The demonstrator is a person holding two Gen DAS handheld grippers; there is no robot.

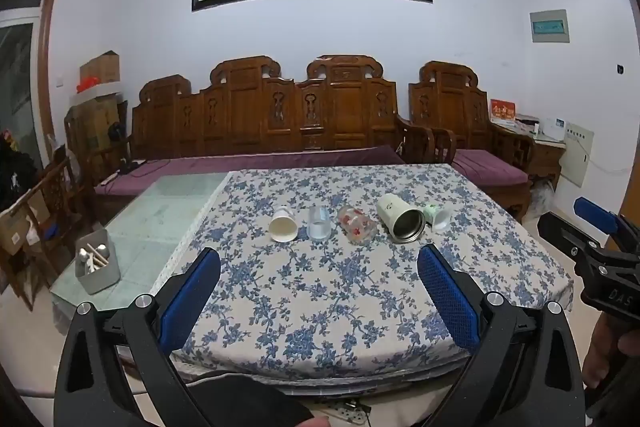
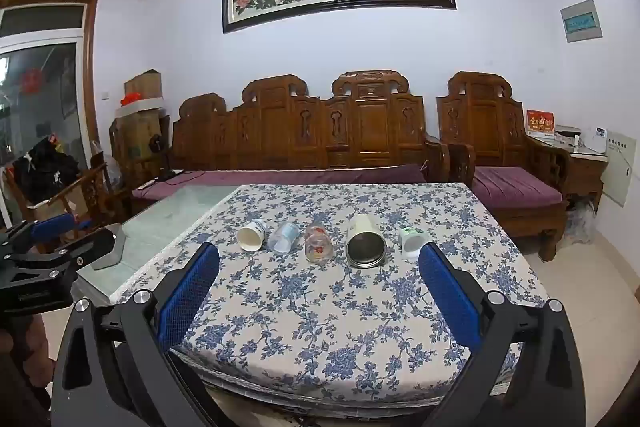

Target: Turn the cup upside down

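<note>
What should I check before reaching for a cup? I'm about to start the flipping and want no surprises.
1. Left hand-held gripper open and empty: ok.
2. Right hand-held gripper open and empty: ok.
3. All five cups on their sides, mouths toward the cameras, from paper cup to steel-lined mug: ok.
4. Gaps between cups for fingers: not ok at the right end; small green cup sits against the mug.
5. Clear cup empty: cannot tell.
6. Tablecloth bare in front of the row: ok.
</note>
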